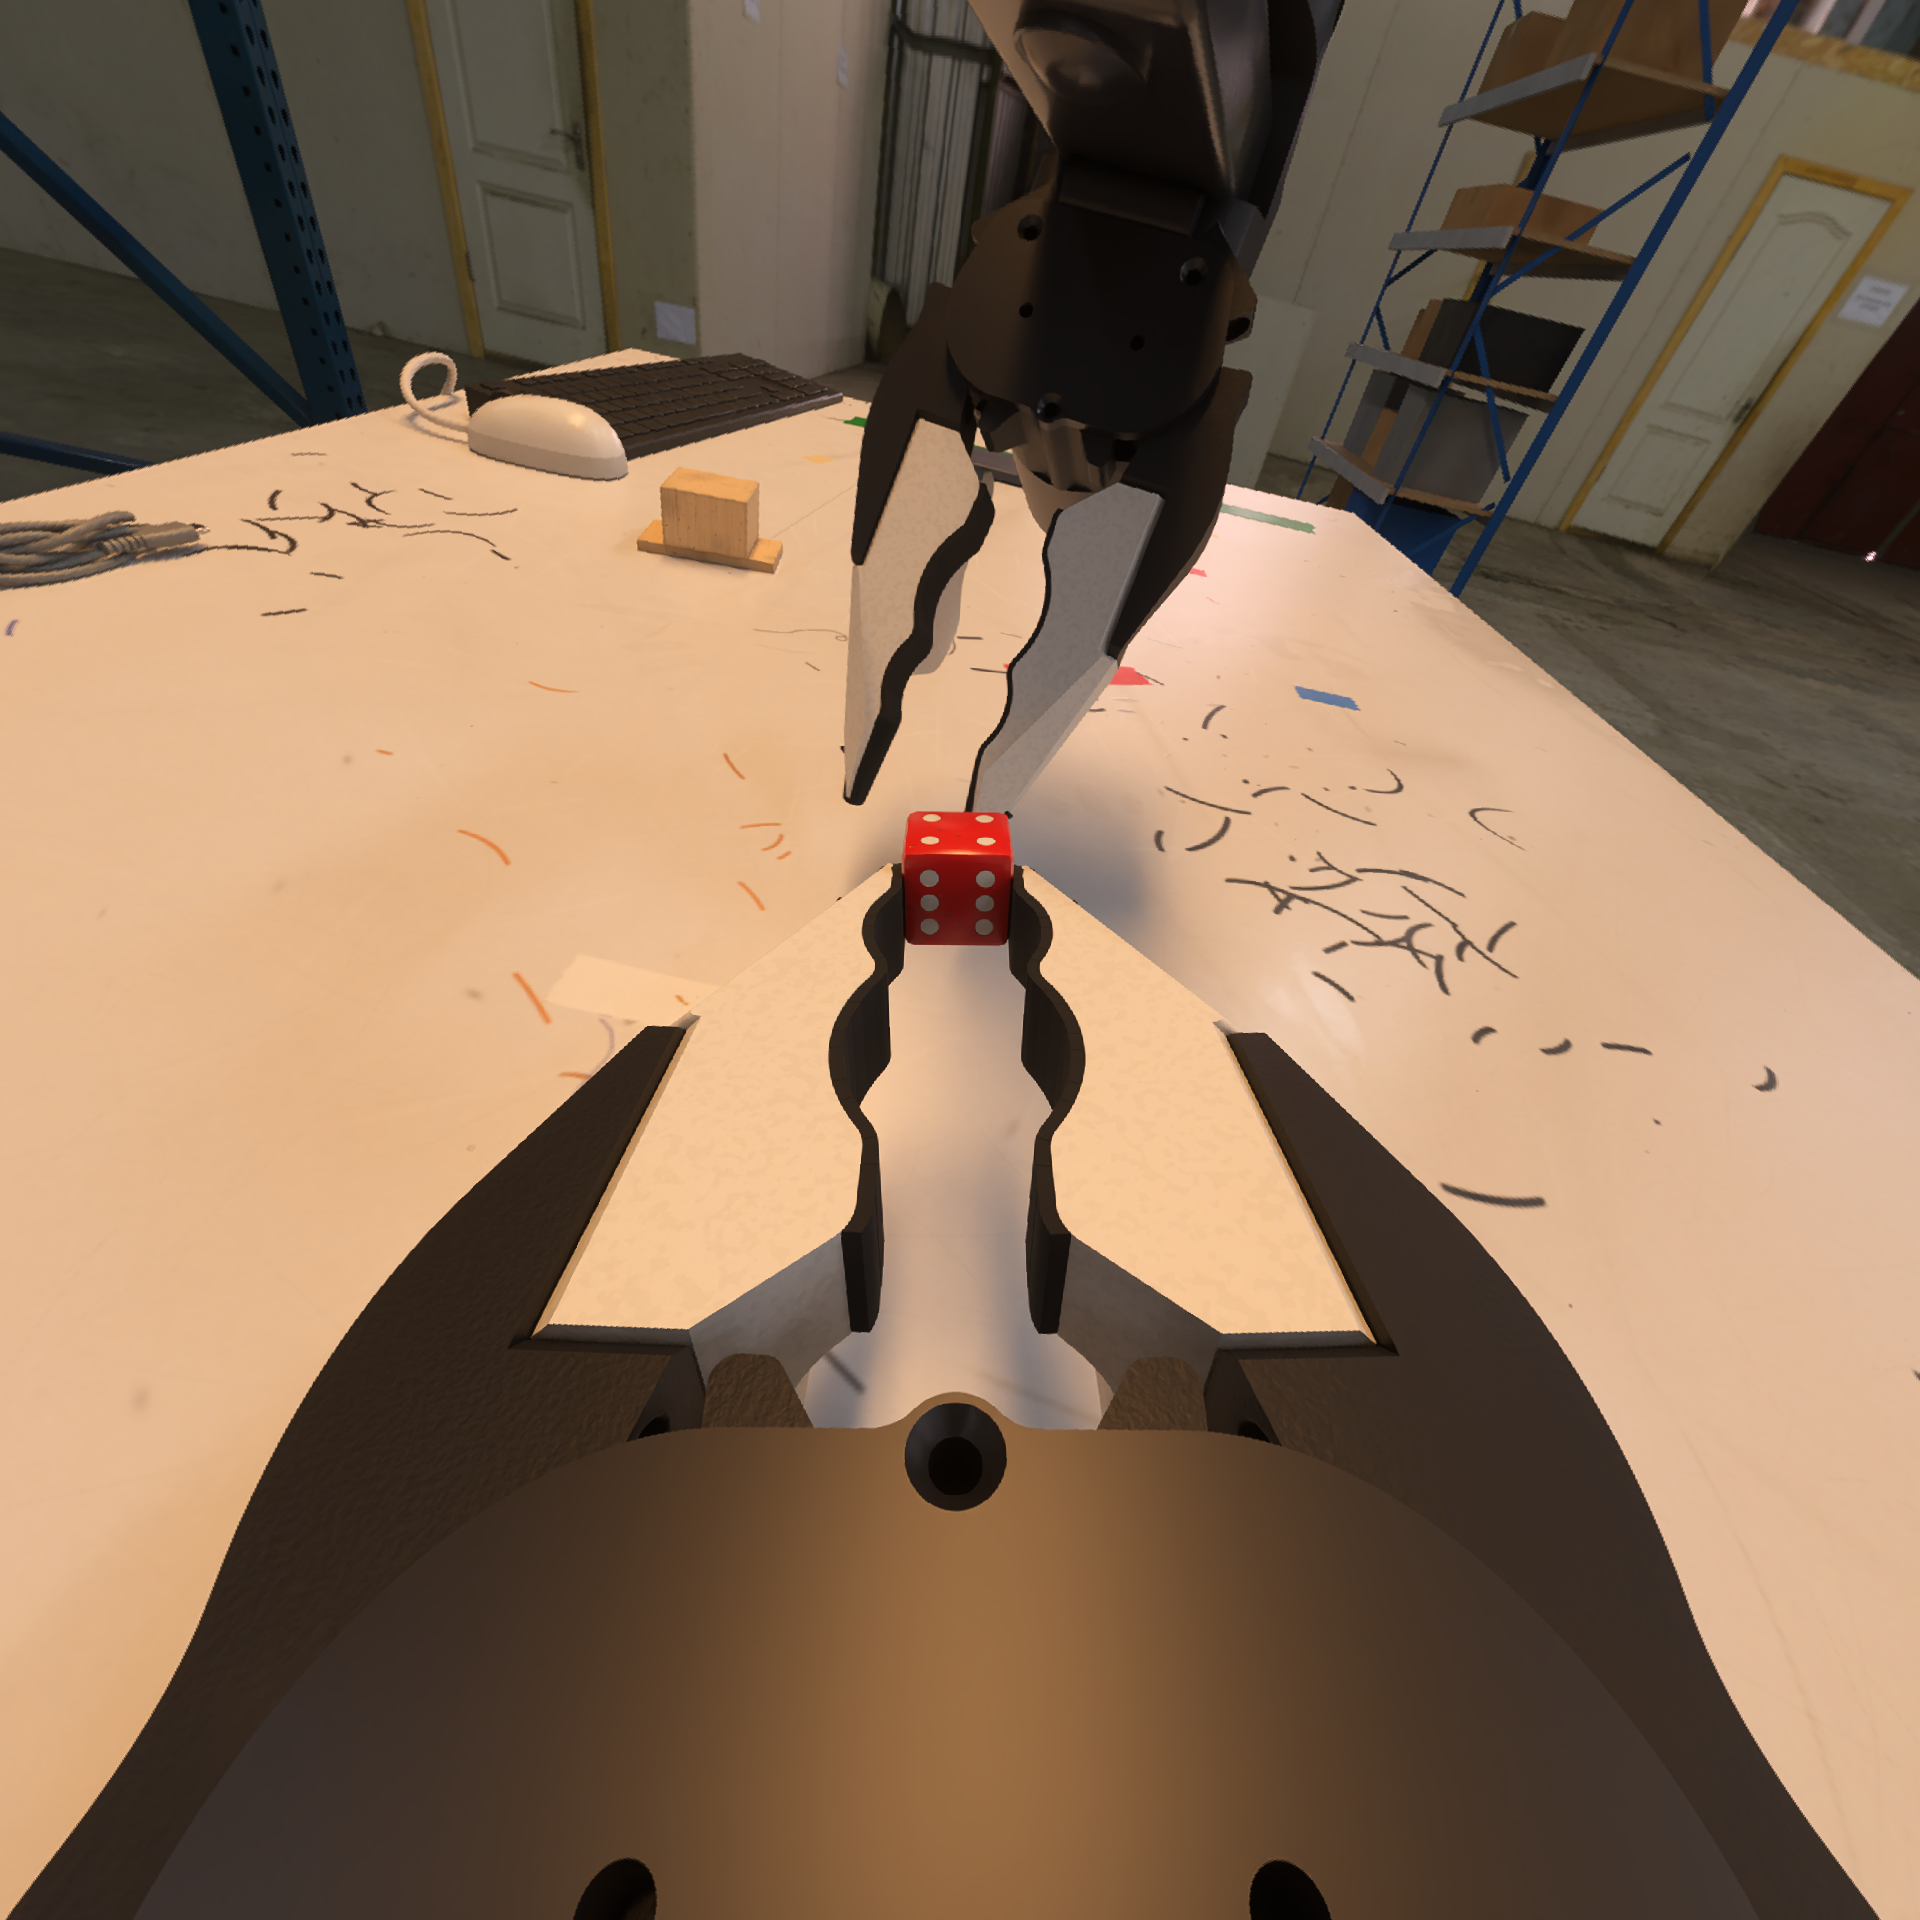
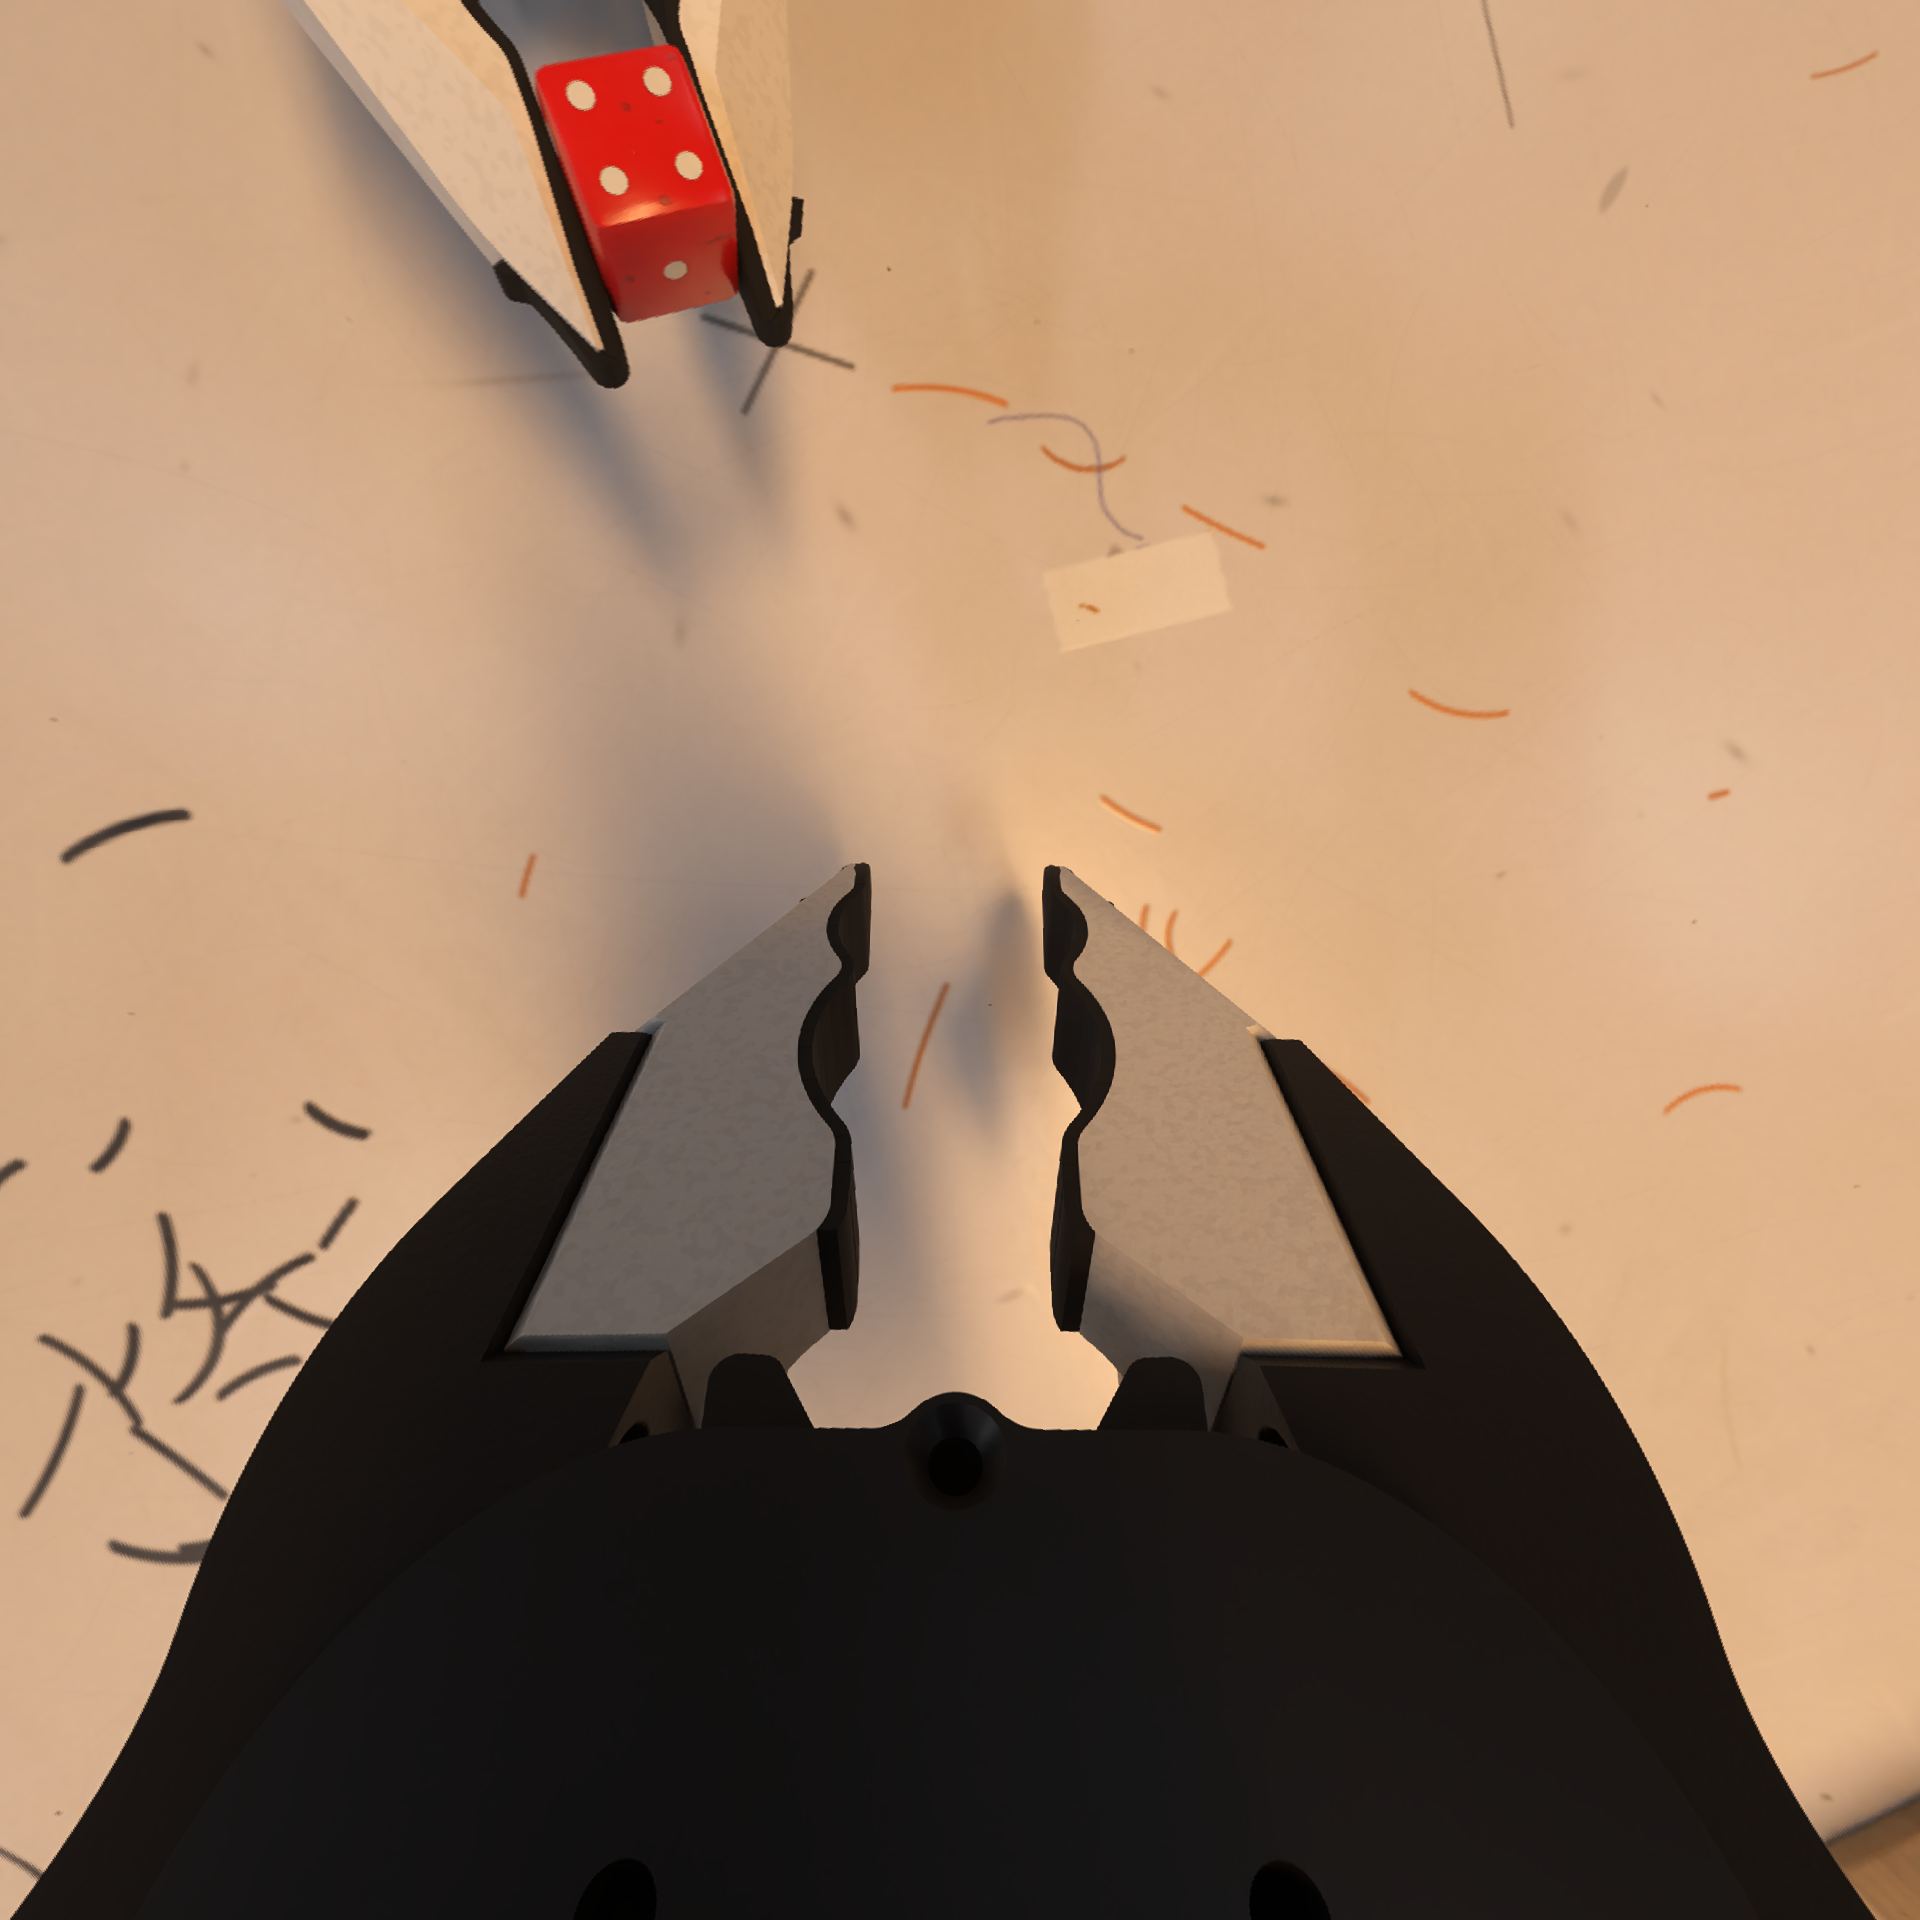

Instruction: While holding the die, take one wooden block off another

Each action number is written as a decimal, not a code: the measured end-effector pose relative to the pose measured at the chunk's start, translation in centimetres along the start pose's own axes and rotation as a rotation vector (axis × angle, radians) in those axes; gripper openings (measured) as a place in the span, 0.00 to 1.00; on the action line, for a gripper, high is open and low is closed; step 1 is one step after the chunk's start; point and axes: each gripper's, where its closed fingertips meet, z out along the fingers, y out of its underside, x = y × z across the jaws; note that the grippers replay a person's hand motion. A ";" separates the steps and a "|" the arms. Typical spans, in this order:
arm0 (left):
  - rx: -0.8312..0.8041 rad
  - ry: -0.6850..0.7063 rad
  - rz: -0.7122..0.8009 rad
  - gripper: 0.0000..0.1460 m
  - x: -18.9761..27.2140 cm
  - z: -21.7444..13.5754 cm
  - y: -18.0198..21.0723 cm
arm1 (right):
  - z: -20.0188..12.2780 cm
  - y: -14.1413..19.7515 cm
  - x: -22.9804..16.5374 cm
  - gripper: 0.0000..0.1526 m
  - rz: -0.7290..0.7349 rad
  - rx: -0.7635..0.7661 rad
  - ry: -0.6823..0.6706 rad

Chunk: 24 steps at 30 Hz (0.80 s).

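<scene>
On the scribbled table (image 1: 312, 831), your left gripper (image 1: 956, 883) pinches the red die (image 1: 957, 879) at frame centre; your right gripper (image 2: 956, 883) hangs spread, empty. Next (my judgement): reach it to the stacked wooden blocks (image 1: 710, 520), upper left.

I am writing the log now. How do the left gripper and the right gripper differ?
The left gripper is shut on the red die; the right gripper is open and holds nothing. The left has a brown body, the right a black one. Both have pale, wavy-edged fingers.
</scene>
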 end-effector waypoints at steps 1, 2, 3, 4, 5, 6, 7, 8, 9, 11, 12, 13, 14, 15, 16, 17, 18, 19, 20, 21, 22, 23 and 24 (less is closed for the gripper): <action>-0.003 -0.001 -0.003 0.13 -0.1 0.0 0.0 | 0.1 -0.1 0.2 0.22 -0.010 -0.013 0.005; -0.006 -0.002 -0.005 0.13 -0.1 0.0 0.1 | 0.3 -0.1 0.4 0.22 -0.017 -0.023 0.009; -0.011 -0.002 -0.005 0.13 -0.1 0.0 0.1 | 0.4 -0.2 0.6 0.22 -0.023 -0.033 0.015; -0.017 -0.003 -0.003 0.13 -0.1 0.0 0.2 | 0.4 -0.2 0.8 0.22 -0.031 -0.044 0.025; -0.021 -0.002 -0.001 0.13 0.0 0.0 0.3 | 0.5 -0.2 1.0 0.22 -0.039 -0.055 0.033; -0.026 0.000 0.000 0.13 0.0 0.1 0.3 | 0.6 -0.2 1.2 0.22 -0.044 -0.066 0.040; -0.031 0.002 0.001 0.13 0.1 0.1 0.4 | 0.7 -0.1 1.4 0.22 -0.048 -0.077 0.046; -0.033 0.003 0.002 0.13 0.1 0.1 0.4 | 0.8 -0.1 1.5 0.22 -0.053 -0.085 0.049; -0.036 0.003 0.004 0.13 0.1 0.2 0.4 | 0.9 -0.1 1.7 0.22 -0.058 -0.094 0.055; -0.041 0.002 0.005 0.13 0.1 0.2 0.5 | 1.1 -0.1 1.9 0.22 -0.074 -0.112 0.064; -0.045 0.001 0.004 0.13 0.1 0.1 0.5 | 1.3 -0.1 2.0 0.22 -0.081 -0.120 0.066; -0.050 -0.001 0.004 0.13 0.0 0.1 0.6 | 1.4 -0.2 2.0 0.22 -0.086 -0.127 0.066; -0.054 -0.002 0.003 0.13 0.0 0.1 0.6 | 1.5 -0.3 2.1 0.22 -0.090 -0.130 0.065; -0.057 -0.001 0.002 0.13 0.0 0.1 0.6 | 1.6 -0.4 2.1 0.22 -0.096 -0.134 0.065; -0.056 0.002 0.000 0.13 0.1 0.1 0.6 | 1.7 -0.6 2.1 0.22 -0.103 -0.137 0.064; -0.054 0.002 0.002 0.13 0.1 0.1 0.5 | 1.8 -0.8 2.0 0.22 -0.111 -0.138 0.063; -0.053 0.000 0.006 0.13 0.1 0.0 0.5 | 1.9 -1.0 1.9 0.22 -0.117 -0.138 0.058; -0.048 -0.007 0.012 0.13 0.0 -0.1 0.3 | 2.1 -1.2 1.7 0.22 -0.124 -0.136 0.052; -0.034 -0.016 0.018 0.13 0.0 -0.2 0.0 | 2.2 -1.4 1.5 0.22 -0.131 -0.134 0.045; -0.013 -0.025 0.021 0.13 -0.2 -0.4 -0.4 | 2.3 -1.6 1.2 0.21 -0.139 -0.132 0.039; 0.013 -0.039 0.027 0.13 -0.3 -0.7 -0.8 | 2.5 -1.8 0.9 0.21 -0.149 -0.129 0.032; 0.040 -0.058 0.038 0.13 -0.6 -1.0 -1.3 | 2.6 -2.0 0.5 0.21 -0.157 -0.126 0.022; 0.063 -0.078 0.050 0.13 -0.8 -1.3 -1.8 | 2.7 -2.2 0.0 0.21 -0.165 -0.123 0.012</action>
